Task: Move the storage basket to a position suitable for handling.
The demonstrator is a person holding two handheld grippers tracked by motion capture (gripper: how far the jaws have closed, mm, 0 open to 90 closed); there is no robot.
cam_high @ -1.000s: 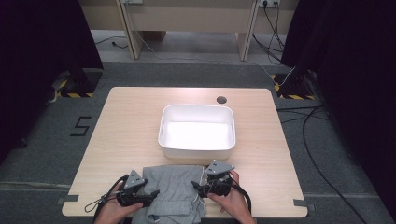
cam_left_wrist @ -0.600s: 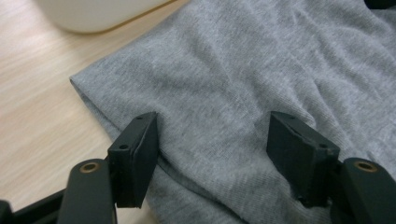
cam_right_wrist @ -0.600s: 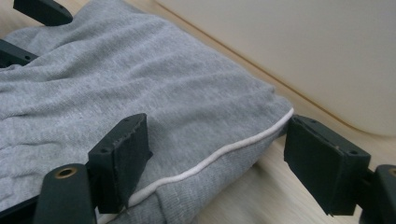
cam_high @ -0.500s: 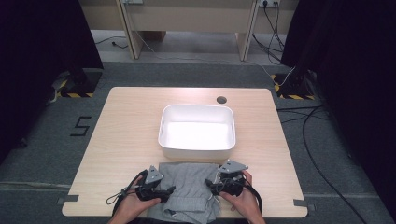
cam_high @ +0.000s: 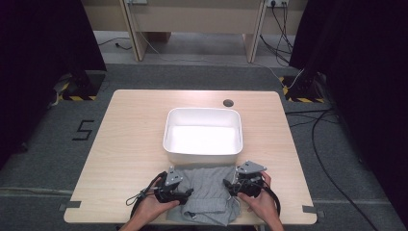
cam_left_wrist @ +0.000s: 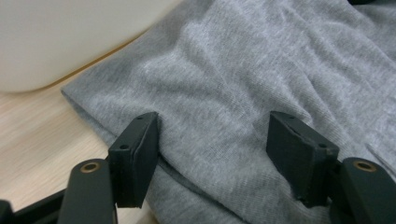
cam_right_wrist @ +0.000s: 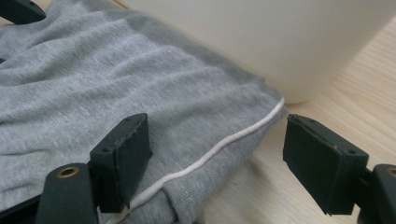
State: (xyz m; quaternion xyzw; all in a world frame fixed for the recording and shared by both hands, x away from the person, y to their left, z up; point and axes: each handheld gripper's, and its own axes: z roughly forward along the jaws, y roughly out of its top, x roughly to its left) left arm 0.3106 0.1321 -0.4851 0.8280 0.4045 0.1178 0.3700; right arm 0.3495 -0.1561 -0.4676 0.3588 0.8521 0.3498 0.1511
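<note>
A grey knit garment [cam_high: 208, 195] lies crumpled at the table's front edge, just in front of a white tub [cam_high: 202, 137]. My left gripper [cam_high: 185, 192] rests on the garment's left part. Its jaws stand apart, with flat grey cloth [cam_left_wrist: 224, 84] between them [cam_left_wrist: 212, 140]. My right gripper [cam_high: 230, 185] is at the garment's right edge, open [cam_right_wrist: 217, 154]. One of its jaws is over the cloth and the other over bare wood. A hem with a white cord [cam_right_wrist: 219, 149] runs between them. The tub's wall [cam_right_wrist: 261, 42] rises close behind.
The tub is empty and takes up the middle of the wooden table [cam_high: 125, 139]. A round cable hole [cam_high: 228, 102] sits behind it. Bare wood lies to the left and right of the tub. Cables trail from both grippers towards the front edge.
Both hands have slid to the right along the front edge. The garment now lies further right as well, with its right edge nearer the tub's right corner.
</note>
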